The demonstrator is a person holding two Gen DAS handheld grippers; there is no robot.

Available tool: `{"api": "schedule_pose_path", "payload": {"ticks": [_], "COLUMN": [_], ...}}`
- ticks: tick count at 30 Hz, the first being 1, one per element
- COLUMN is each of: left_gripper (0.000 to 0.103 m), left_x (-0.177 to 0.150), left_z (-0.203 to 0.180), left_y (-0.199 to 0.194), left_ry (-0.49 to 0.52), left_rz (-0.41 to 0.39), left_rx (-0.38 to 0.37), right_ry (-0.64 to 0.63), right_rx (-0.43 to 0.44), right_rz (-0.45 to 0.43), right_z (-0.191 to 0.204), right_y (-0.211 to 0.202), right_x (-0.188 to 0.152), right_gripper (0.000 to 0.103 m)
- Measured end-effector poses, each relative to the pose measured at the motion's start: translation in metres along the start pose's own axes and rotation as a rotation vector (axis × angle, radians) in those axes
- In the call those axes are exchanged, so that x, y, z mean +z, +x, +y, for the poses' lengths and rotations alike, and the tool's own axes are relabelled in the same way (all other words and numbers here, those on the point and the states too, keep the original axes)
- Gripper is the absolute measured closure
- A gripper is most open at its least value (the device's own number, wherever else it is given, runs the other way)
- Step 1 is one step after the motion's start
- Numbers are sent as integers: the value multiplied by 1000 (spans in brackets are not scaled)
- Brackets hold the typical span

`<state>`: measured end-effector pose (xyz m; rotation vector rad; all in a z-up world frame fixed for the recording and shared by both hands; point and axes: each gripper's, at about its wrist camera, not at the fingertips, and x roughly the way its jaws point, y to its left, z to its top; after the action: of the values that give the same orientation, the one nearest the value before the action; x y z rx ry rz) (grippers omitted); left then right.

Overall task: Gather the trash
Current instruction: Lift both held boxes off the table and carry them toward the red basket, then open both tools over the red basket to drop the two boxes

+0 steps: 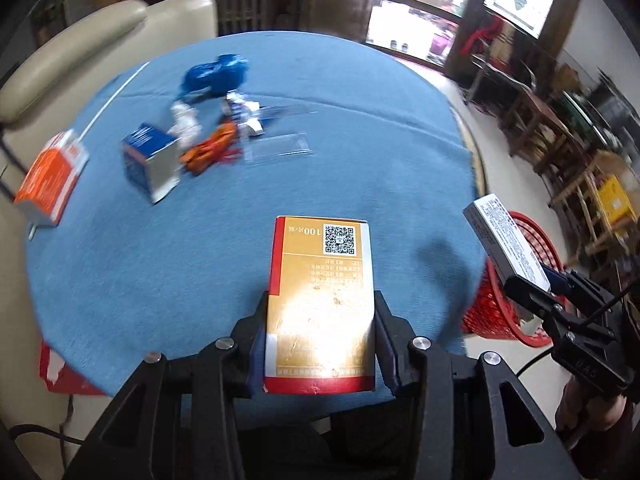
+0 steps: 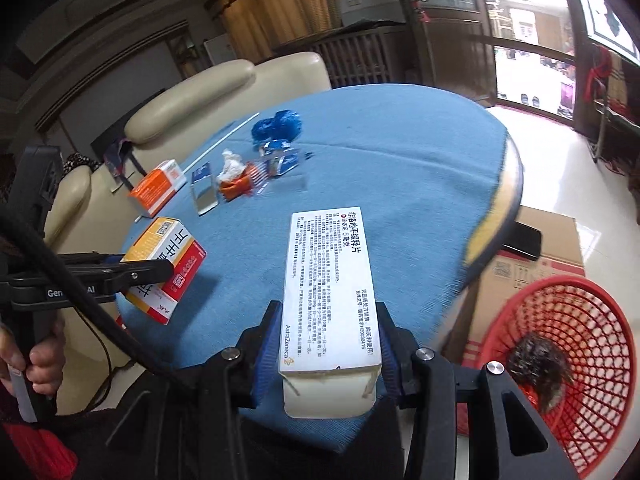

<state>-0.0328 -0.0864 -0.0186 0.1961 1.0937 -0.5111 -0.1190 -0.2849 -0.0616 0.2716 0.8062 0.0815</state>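
My left gripper (image 1: 320, 344) is shut on a yellow and red medicine box (image 1: 320, 296), held above the near edge of the blue table (image 1: 360, 140). My right gripper (image 2: 328, 340) is shut on a long white medicine box (image 2: 330, 284), held above the table's right edge. A red mesh basket (image 2: 580, 320) stands on the floor at the right, below the table, with dark trash in it. The right gripper with its white box (image 1: 506, 240) shows over the basket (image 1: 532, 248) in the left wrist view. The left gripper's box (image 2: 164, 264) shows at the left of the right wrist view.
On the far side of the table lie an orange box (image 1: 50, 176), a blue and white box (image 1: 150, 160), an orange wrapper (image 1: 212, 148), crumpled white paper (image 1: 186, 120), a blue bag (image 1: 216, 74) and clear plastic (image 1: 280, 146). A cream sofa (image 2: 192, 96) stands behind. A cardboard box (image 2: 528, 264) sits by the basket.
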Motion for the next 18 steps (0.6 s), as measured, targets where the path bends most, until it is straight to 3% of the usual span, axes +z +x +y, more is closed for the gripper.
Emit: {"api": "schedule_pose_path", "payload": {"ticks": [18], "left_gripper": [56], "left_x": [46], "left_z": [-158], "left_y": [28], "left_ry": [334], "left_rz": [80], "left_rx": [-236], "right_ry": [247], "right_rx": [-138], "right_rz": [-63], "right_z": [-125], "right_y": [-81], "right_x": [-34], "right_gripper": [56]}}
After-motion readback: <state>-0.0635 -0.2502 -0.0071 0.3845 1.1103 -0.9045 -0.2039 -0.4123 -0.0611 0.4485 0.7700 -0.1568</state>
